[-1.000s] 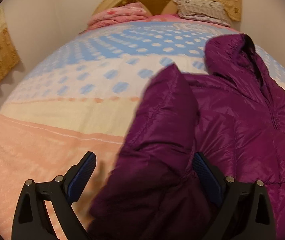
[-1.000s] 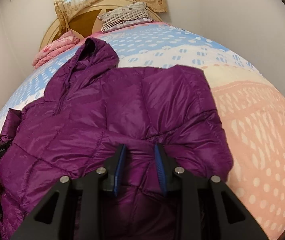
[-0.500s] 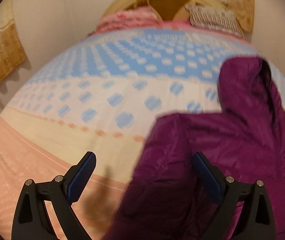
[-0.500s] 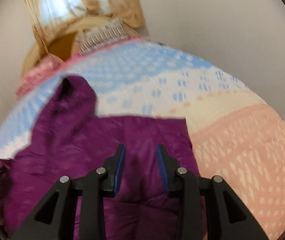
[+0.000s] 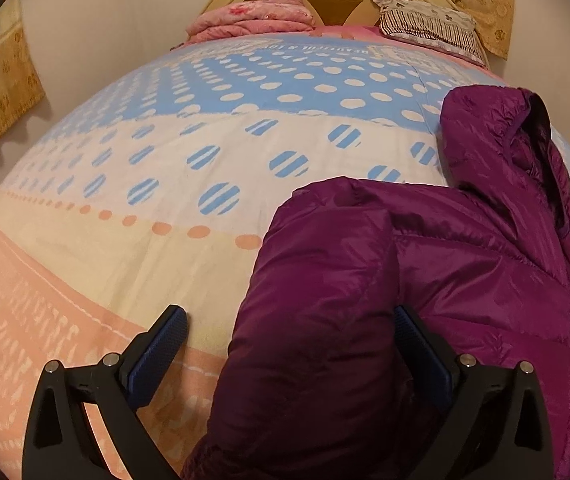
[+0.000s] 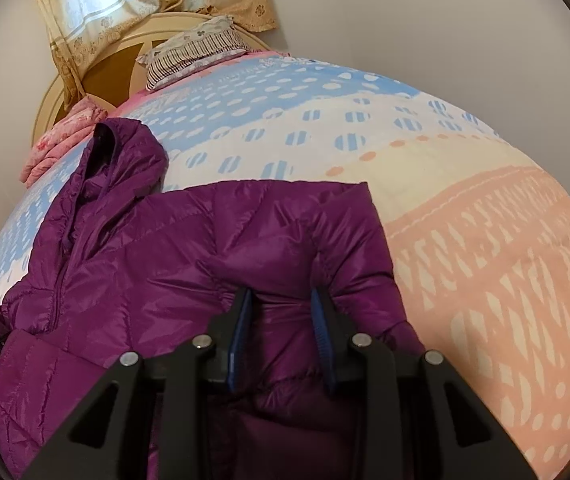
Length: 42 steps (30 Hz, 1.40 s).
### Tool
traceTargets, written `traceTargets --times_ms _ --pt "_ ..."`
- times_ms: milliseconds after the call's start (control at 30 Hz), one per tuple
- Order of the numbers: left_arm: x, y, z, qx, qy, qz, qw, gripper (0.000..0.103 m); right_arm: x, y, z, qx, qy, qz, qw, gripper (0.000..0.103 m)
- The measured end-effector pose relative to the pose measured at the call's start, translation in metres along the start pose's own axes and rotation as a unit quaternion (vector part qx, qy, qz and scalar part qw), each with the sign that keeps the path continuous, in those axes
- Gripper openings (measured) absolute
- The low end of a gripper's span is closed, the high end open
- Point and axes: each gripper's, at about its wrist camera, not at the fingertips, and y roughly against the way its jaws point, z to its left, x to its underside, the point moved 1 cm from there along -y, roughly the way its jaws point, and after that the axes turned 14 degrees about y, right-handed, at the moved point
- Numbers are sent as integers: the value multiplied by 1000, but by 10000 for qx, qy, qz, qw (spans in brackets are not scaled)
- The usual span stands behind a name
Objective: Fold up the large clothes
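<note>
Shiny purple quilted hooded jacket (image 6: 157, 272) lies spread on the dotted blue, cream and peach bedspread (image 5: 133, 184). Right gripper (image 6: 281, 312) pinches a puffy fold of its folded-in sleeve; left gripper (image 5: 291, 322) gapes wide, its sleeve lying loose between.

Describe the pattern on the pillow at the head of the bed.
The pillow has dark and pale stripes along its frilled edge, with small floral motifs on top; clearest in the right wrist view.

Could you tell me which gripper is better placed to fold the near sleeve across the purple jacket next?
Right. The right gripper has jacket fabric between its narrow jaws; the left gripper stands wide open.
</note>
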Motion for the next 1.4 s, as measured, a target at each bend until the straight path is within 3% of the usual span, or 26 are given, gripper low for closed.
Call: traceTargets --times_ms 767,867,933,1033,1100,1233,1400 --pt "-2 0 0 63 30 54 10000 102 -1 -4 2 85 106 57 9999 35" --pt "-12 3 3 31 -85 446 9990 102 -7 -3 7 -59 338 231 9991 47" --pt "-26 19 5 103 -77 562 9983 102 -18 9 10 -274 466 233 9983 63" --pt "-58 51 -3 791 -164 263 9964 102 -47 24 12 -384 616 -3 9974 63" --pt "-80 55 -21 769 -387 52 9963 102 -69 20 17 -539 652 -7 9964 63" --pt "-111 35 -55 792 -488 72 9956 102 -119 -4 33 -652 913 -133 9936 63" --pt "-135 -6 -100 960 -623 186 9933 102 -156 -45 67 -867 1355 -177 9868 63"
